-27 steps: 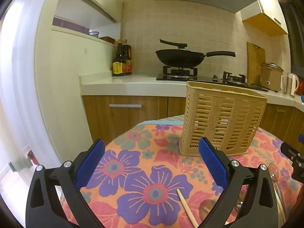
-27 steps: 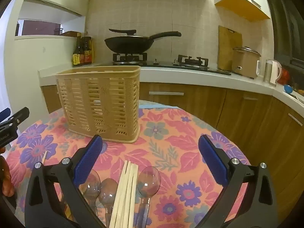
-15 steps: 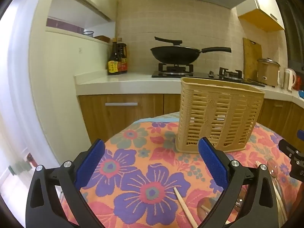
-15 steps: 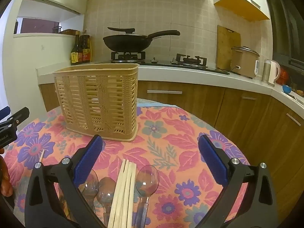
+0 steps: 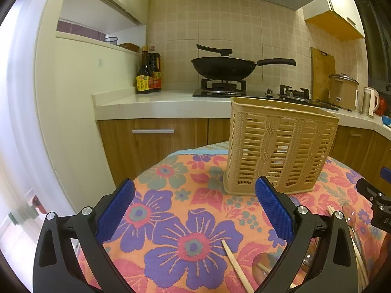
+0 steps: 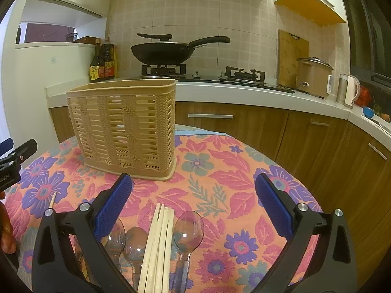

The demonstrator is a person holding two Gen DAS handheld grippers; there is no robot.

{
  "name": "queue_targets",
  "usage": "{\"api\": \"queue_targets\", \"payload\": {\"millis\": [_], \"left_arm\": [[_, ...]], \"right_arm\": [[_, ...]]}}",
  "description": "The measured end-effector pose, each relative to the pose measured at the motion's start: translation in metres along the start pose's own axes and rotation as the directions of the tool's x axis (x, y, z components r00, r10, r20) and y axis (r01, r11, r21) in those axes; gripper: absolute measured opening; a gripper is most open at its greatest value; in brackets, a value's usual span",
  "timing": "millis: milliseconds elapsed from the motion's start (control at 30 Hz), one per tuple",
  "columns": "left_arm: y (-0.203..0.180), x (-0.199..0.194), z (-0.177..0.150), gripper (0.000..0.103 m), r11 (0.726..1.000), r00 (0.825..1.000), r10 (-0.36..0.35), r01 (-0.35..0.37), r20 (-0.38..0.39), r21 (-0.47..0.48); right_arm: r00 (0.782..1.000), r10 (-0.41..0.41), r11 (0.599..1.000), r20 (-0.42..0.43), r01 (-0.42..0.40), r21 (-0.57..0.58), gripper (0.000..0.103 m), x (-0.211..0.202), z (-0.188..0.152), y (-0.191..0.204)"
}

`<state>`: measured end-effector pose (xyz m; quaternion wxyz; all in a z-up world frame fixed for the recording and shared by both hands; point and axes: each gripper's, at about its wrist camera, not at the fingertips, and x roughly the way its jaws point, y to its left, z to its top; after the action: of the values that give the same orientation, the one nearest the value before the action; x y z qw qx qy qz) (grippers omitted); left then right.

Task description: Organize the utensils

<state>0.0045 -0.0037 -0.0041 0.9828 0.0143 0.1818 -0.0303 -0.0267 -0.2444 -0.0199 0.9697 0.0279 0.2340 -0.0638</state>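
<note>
Nothing looks sorted yet, as far as I can judge. My left gripper (image 5: 194,210) and right gripper (image 6: 193,205) both stand wide apart, holding nothing. The basket (image 6: 124,127) stands upright toward the table's (image 6: 244,190) far edge; through its slats I can't tell what's inside. The chopsticks (image 6: 156,244) and clear spoons (image 6: 188,229) lie at the near edge, all left to move.

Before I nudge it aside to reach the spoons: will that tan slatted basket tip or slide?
The basket looks like thin openwork plastic and seems empty, so probably light. It stands tall on a narrow base, so a high push may tip it; on the tablecloth, push low.
</note>
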Motion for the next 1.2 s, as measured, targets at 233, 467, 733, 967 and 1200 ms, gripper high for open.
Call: {"api": "queue_targets", "payload": {"millis": [233,467,733,967,1200], "left_arm": [[0.0,0.0,0.001,0.095,1.0,1.0,-0.001,0.001,-0.003,0.0],[0.0,0.0,0.001,0.095,1.0,1.0,-0.001,0.001,-0.004,0.0],[0.0,0.0,0.001,0.095,1.0,1.0,-0.002,0.002,0.0,-0.002],[0.001,-0.001,0.002,0.095,1.0,1.0,-0.006,0.006,0.006,-0.008],[0.003,-0.012,0.003,0.095,1.0,0.998,-0.006,0.008,0.068,-0.03]], "right_arm": [[1.0,0.001,1.0,-0.004,-0.001,0.002,0.096,0.001,0.0,0.0],[1.0,0.001,1.0,-0.003,-0.001,0.004,0.096,0.001,0.0,-0.001],[1.0,0.003,1.0,-0.003,-0.003,0.006,0.096,0.001,0.0,-0.001],[1.0,0.007,1.0,-0.001,-0.007,0.01,0.096,0.001,0.001,-0.002],[1.0,0.016,1.0,0.019,-0.017,0.019,0.096,-0.002,0.0,-0.004]]}}
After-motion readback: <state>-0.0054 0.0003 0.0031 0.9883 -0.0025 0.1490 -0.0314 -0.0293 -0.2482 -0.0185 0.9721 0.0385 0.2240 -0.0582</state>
